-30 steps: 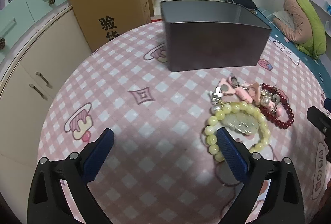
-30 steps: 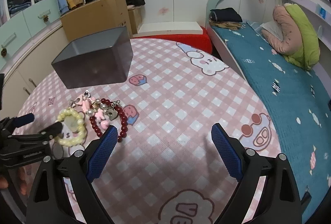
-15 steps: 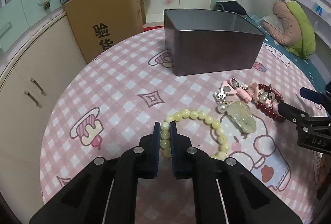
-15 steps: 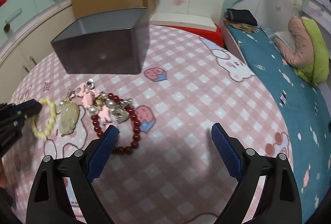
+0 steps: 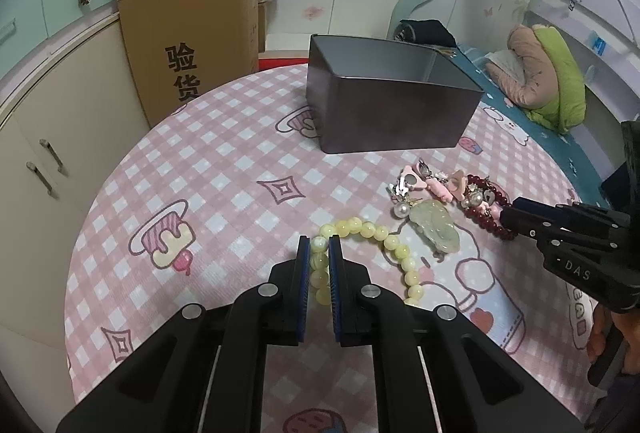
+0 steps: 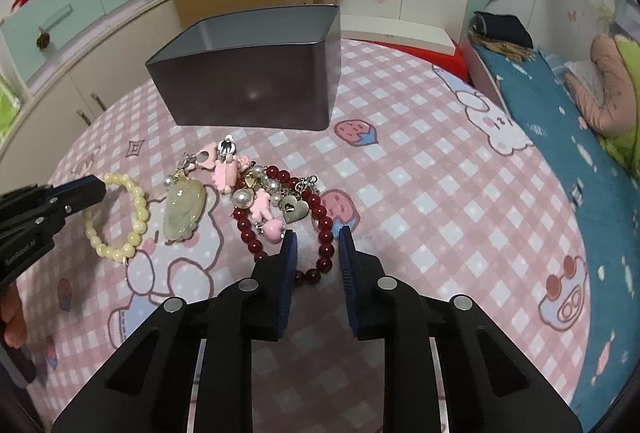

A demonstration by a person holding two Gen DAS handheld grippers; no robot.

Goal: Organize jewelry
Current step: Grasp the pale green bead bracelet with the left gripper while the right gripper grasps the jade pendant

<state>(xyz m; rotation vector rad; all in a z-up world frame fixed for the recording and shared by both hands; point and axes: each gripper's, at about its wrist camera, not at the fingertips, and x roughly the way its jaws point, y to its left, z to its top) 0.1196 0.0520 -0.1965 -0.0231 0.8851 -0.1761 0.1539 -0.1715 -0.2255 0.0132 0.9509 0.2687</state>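
Yellow bracelet [image 5: 372, 257]: pale beads, flat on worktop [image 5: 224, 193], one side pinched.
Left tool [image 5: 319, 249]: clamped on those beads.
Right tool [image 6: 318, 239]: narrowly parted, straddling red bracelet [image 6: 324, 233]; grip uncertain.
Nearby: jade pendant [image 6: 184, 211], pink charms [image 6: 226, 169], touching.
Beyond: grey tin [image 6: 256, 73], open-topped.

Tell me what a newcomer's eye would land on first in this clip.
Probably the jewelry heaped on the pink checked tablecloth, in front of an open dark box. The left gripper is shut on a yellow bead bracelet. The right gripper straddles a red bead bracelet, not visibly pinching it.
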